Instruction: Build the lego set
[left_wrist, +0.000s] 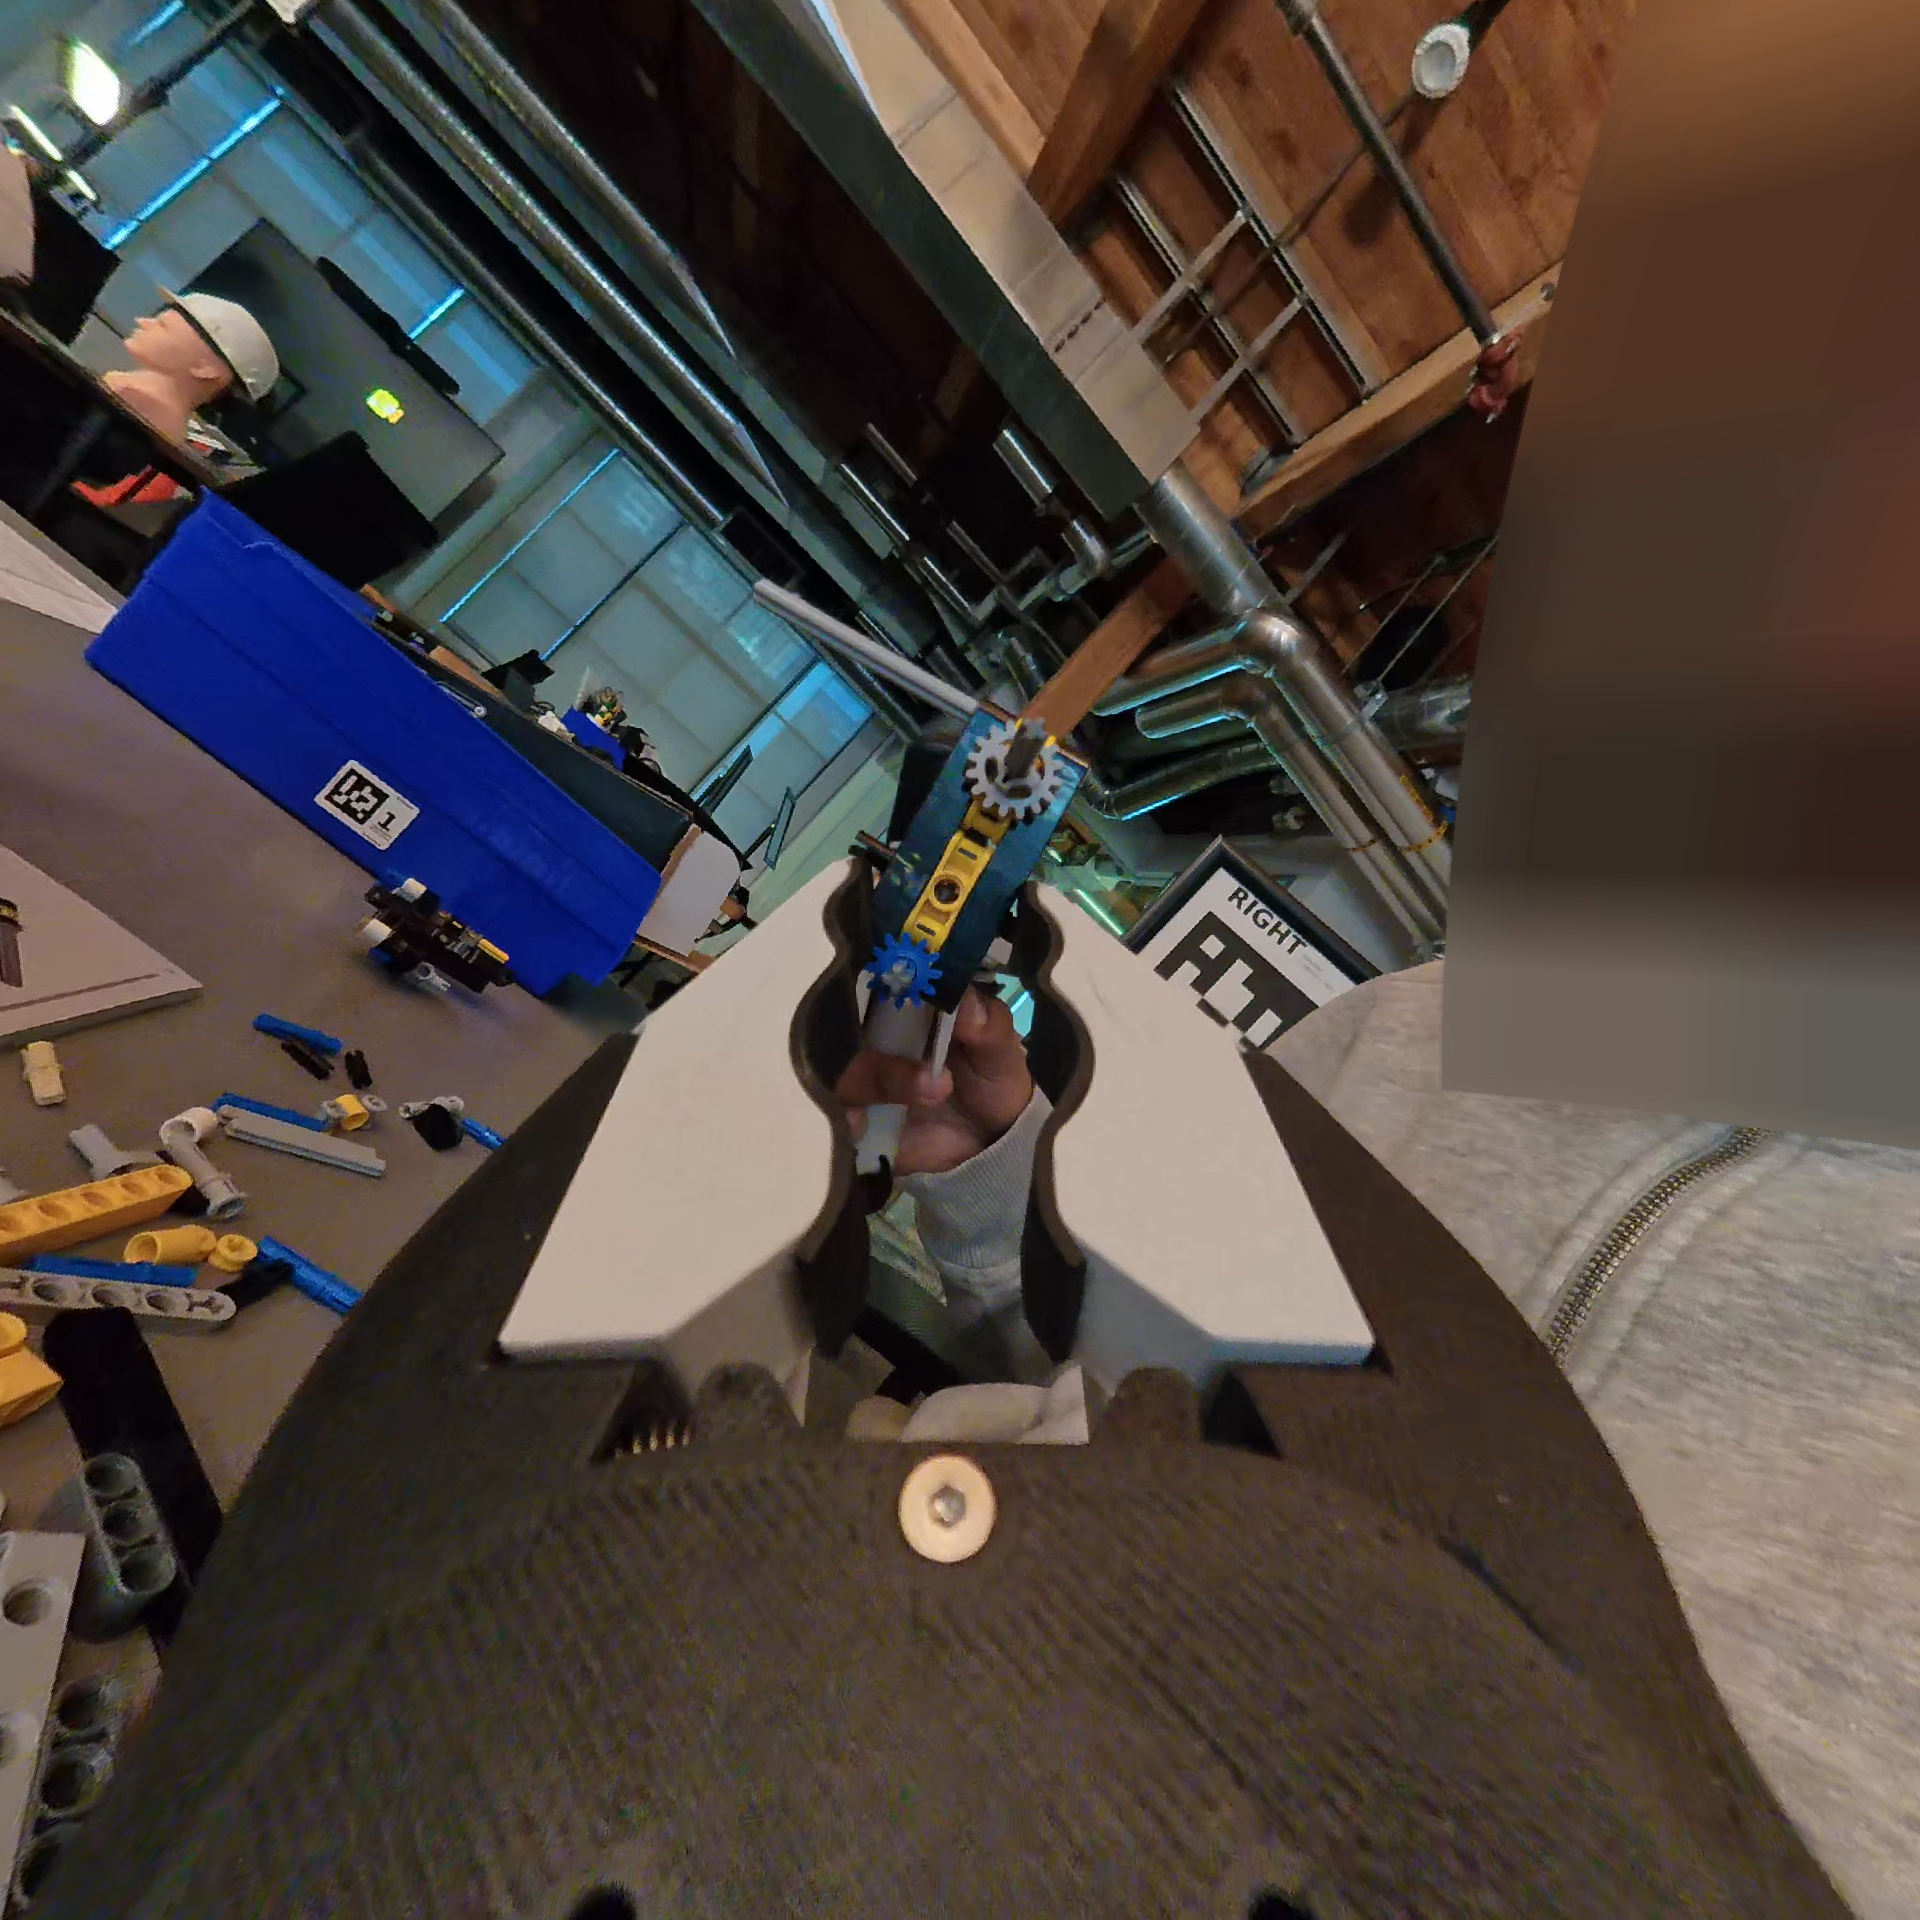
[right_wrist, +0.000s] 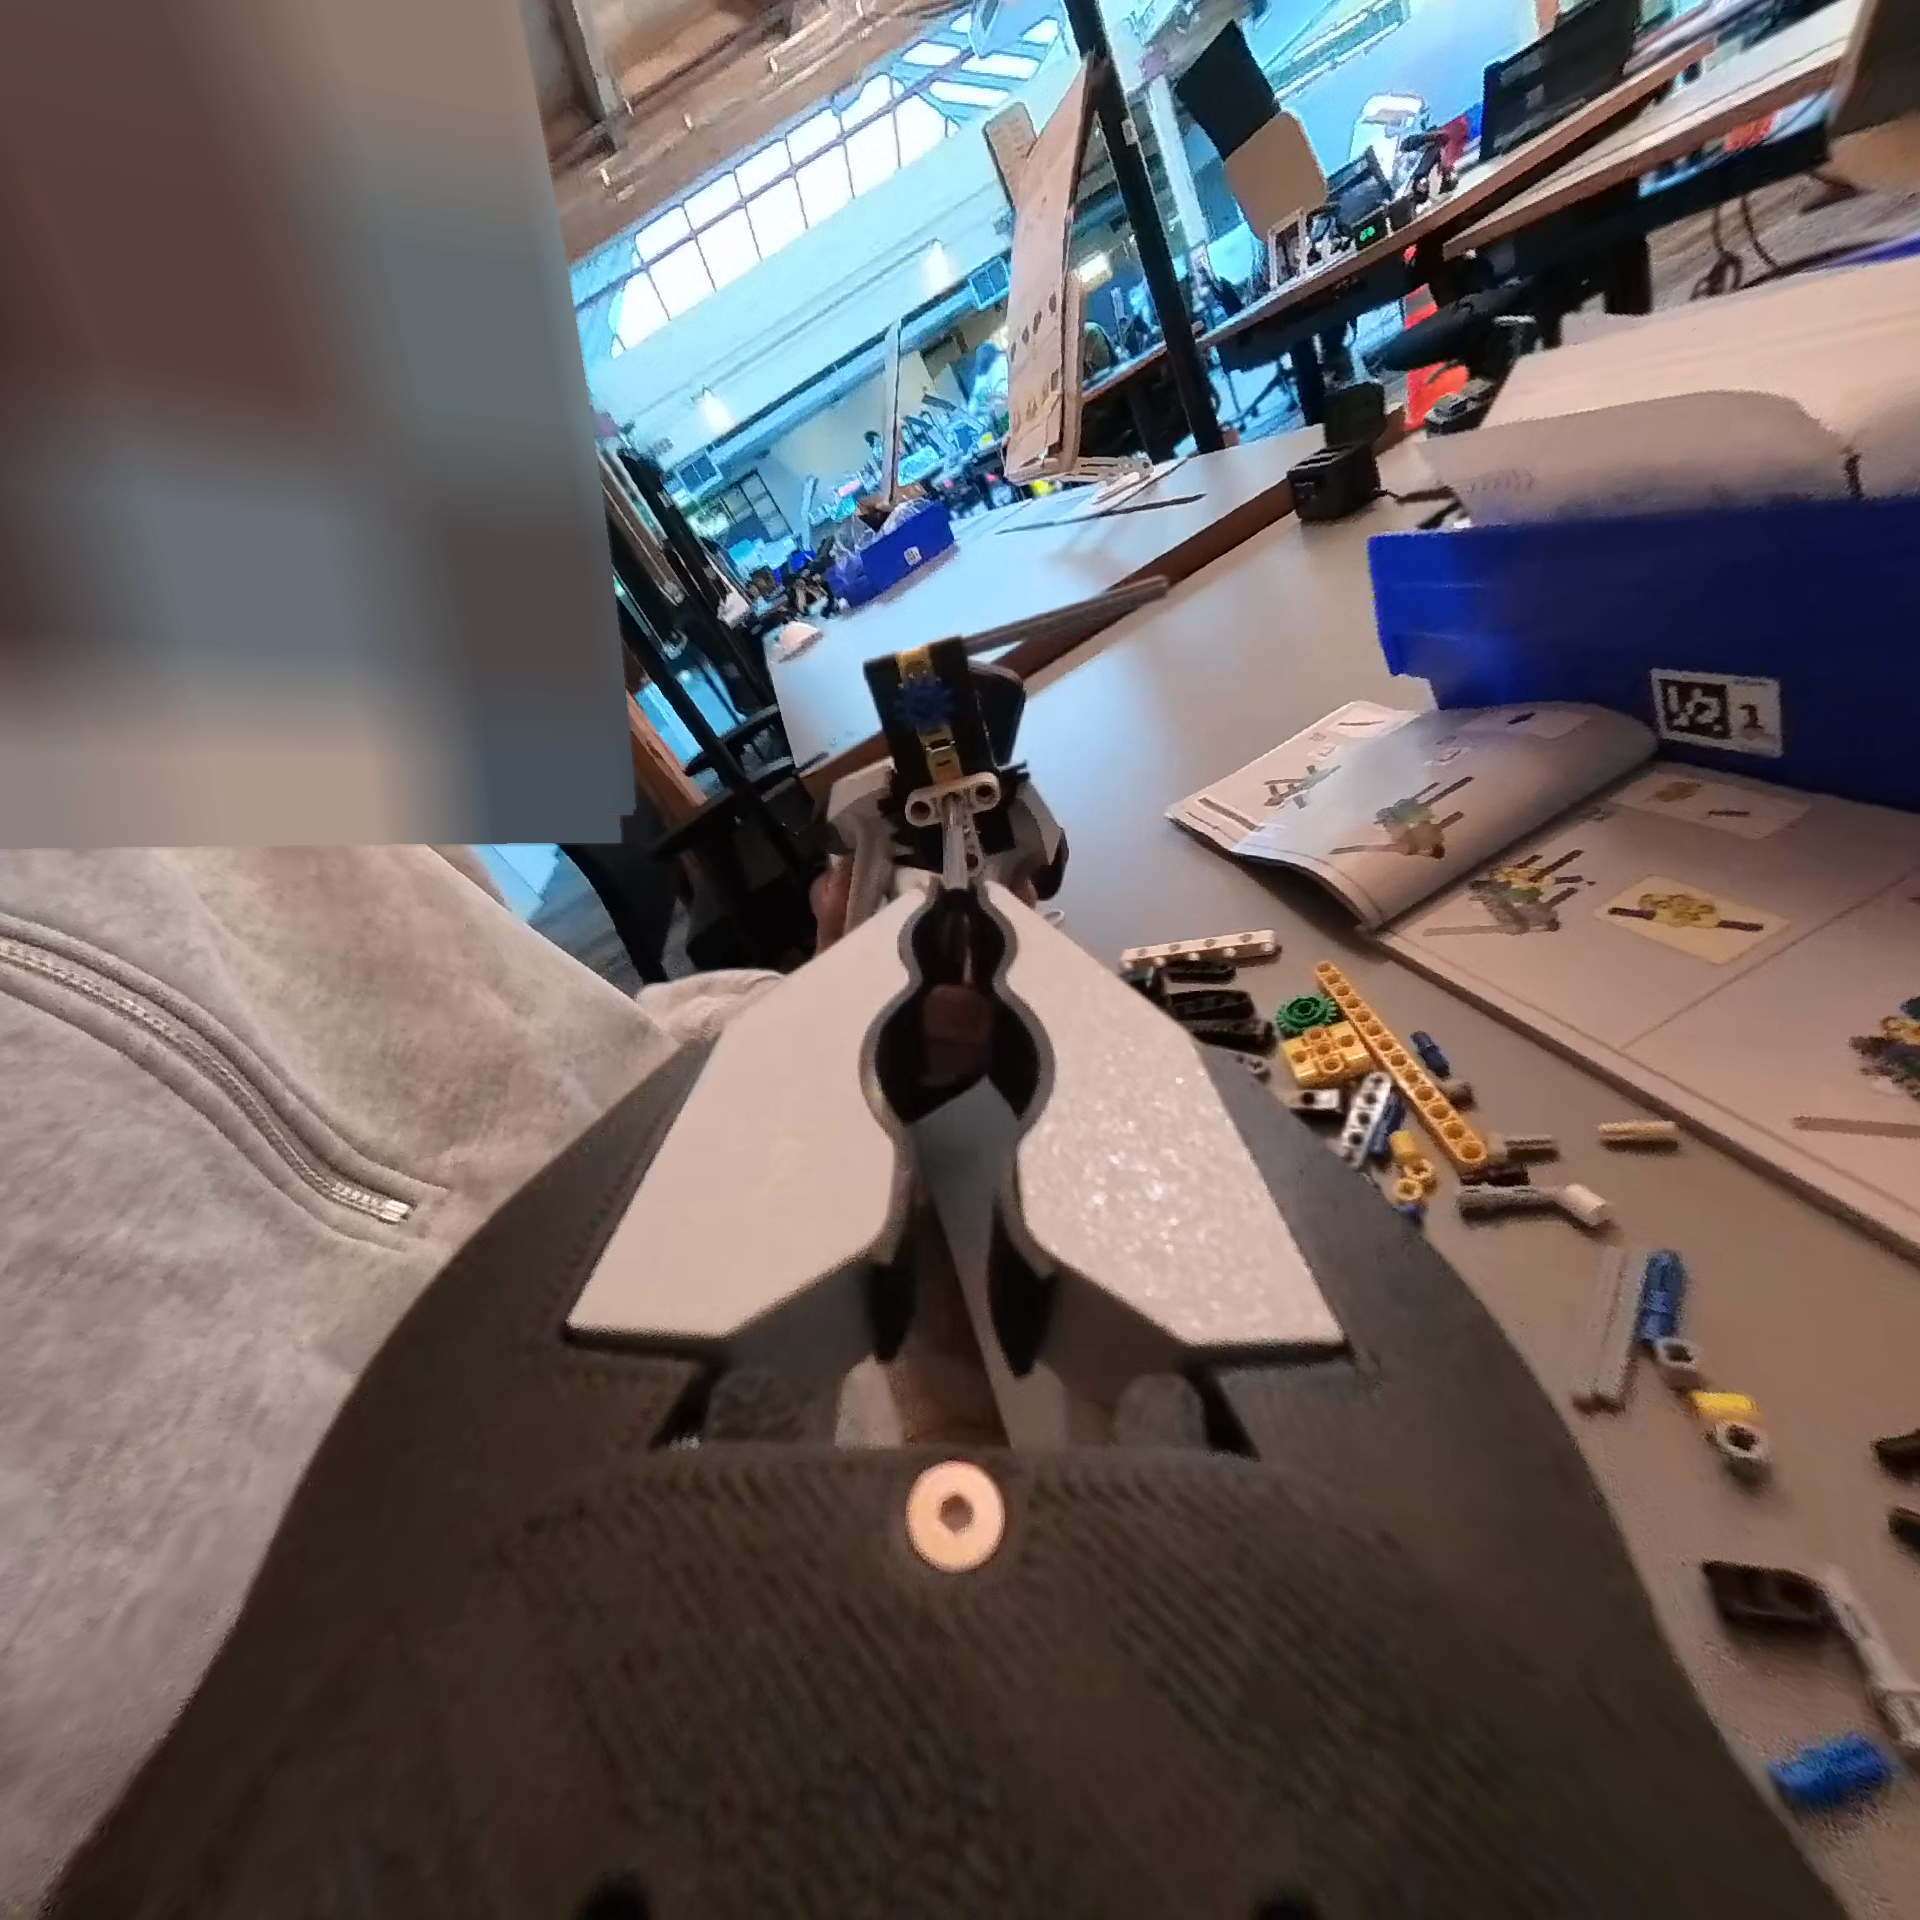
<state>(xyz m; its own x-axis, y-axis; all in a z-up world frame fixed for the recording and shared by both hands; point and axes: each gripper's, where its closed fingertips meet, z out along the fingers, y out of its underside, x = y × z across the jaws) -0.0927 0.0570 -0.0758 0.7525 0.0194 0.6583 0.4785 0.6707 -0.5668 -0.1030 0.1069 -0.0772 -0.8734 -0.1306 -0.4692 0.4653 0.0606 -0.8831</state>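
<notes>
My left gripper (left_wrist: 940, 906) is shut on a small lego assembly (left_wrist: 961, 883): a dark blue frame with a yellow beam, a grey gear (left_wrist: 1013, 774) at its top and a blue gear (left_wrist: 902, 968) lower down. A long grey axle (left_wrist: 862, 644) sticks out of its far end. I hold it in the air above the table. In the right wrist view the same assembly (right_wrist: 935, 727) stands ahead. My right gripper (right_wrist: 954, 920) is shut on a thin grey rod (right_wrist: 951, 868) that runs up to a white connector (right_wrist: 951, 805) at the assembly's near end.
Loose lego parts lie on the grey table (left_wrist: 208, 883), in the left wrist view (left_wrist: 156, 1195) and in the right wrist view (right_wrist: 1382, 1060). A blue bin (right_wrist: 1662, 623) stands behind an open instruction booklet (right_wrist: 1455, 831). A small black sub-assembly (left_wrist: 431, 935) sits by the bin. The person's grey hoodie (left_wrist: 1662, 1351) is close. Tip to tip, the grippers are about 6 cm apart.
</notes>
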